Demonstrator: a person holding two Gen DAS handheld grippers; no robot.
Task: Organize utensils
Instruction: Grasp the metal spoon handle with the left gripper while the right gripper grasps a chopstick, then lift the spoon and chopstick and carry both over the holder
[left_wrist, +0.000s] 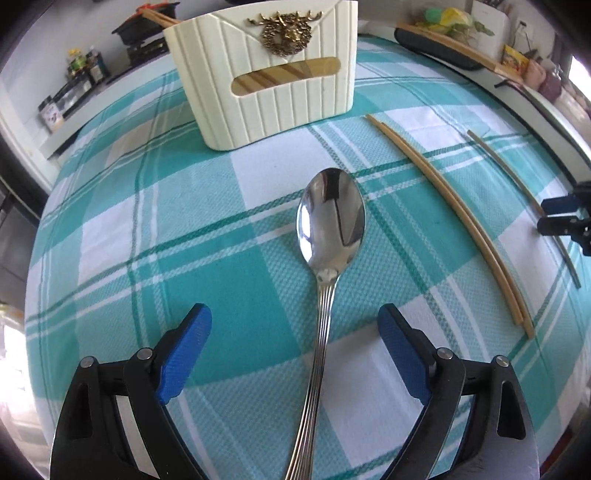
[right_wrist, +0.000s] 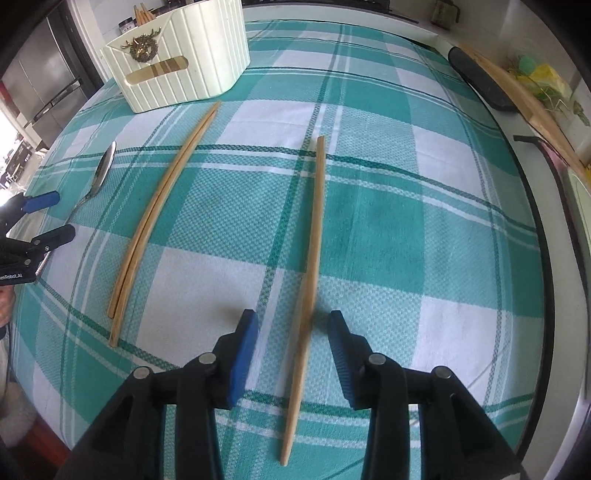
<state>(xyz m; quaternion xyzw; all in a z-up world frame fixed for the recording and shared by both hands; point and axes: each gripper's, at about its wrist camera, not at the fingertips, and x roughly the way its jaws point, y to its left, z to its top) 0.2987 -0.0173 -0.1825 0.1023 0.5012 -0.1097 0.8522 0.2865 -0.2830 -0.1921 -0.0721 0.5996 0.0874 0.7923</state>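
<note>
Utensils: my left fingers (left_wrist: 295, 354) straddle the spoon (left_wrist: 328, 236) unclenched, right fingers (right_wrist: 291, 350) released around a lone chopstick (right_wrist: 314, 236), ready for grasping.

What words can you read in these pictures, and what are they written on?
"anRobot.AI": white letters on the black body of the left gripper, cut off at the picture's left edge, so the start is missing.
Bottles and jars on the shelf: labels too small and blurred to read.
Yellow packet on the counter: print too blurred to read.
White utensil holder: a gold deer emblem, no words.
</note>
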